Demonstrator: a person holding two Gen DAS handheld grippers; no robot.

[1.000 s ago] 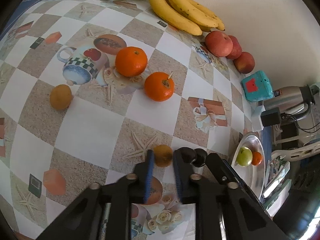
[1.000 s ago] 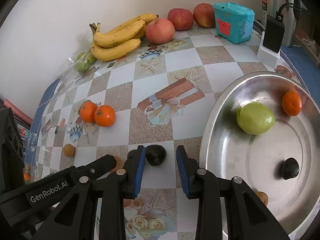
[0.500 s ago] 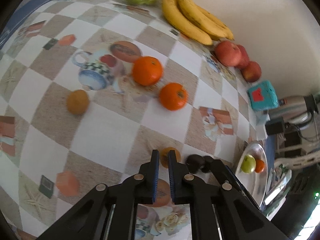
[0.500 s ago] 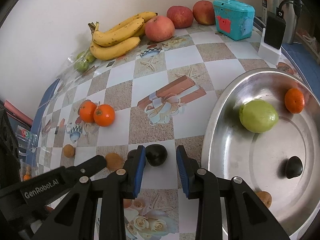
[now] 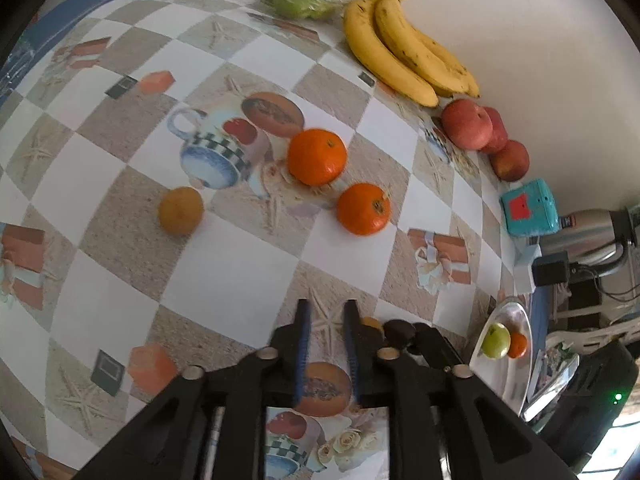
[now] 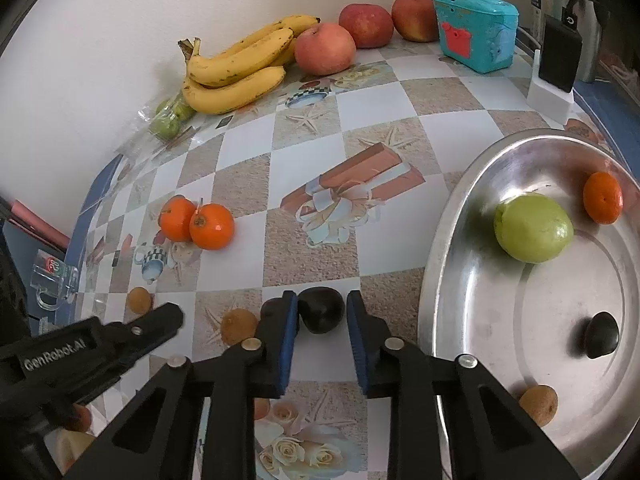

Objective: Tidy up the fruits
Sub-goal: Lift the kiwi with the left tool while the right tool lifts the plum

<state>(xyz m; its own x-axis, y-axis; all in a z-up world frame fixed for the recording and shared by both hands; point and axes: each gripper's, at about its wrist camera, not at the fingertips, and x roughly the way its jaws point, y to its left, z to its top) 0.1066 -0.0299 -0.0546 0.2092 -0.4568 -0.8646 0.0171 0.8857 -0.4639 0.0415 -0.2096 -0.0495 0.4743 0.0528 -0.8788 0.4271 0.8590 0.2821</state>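
My right gripper (image 6: pixel 322 309) is shut on a small dark fruit (image 6: pixel 322 312) on the tablecloth, a blue pad against each side, just left of the metal tray (image 6: pixel 440 280). The tray holds a green fruit (image 6: pixel 534 228), a small orange (image 6: pixel 603 203), another dark fruit (image 6: pixel 601 334) and a brown fruit (image 6: pixel 539 404). My left gripper (image 5: pixel 326 320) hovers over the cloth, its jaws opening with nothing between them. A small brown fruit (image 5: pixel 372 324) peeks out beside its right finger. Two oranges (image 5: pixel 317 156) and a second brown fruit (image 5: pixel 181 210) lie farther out.
Bananas (image 6: pixel 236 68), three red apples (image 6: pixel 325 49) and bagged green fruits (image 6: pixel 168 120) line the wall. A teal box (image 6: pixel 474 36) and a black charger on a white base (image 6: pixel 558 60) stand at the back right. The table's blue edge (image 5: pixel 60 20) runs along the left.
The left gripper had the small brown fruit between its fingers, closed without it, and now stands slightly open to the fruit's left. The right gripper's fingers closed onto the dark fruit.
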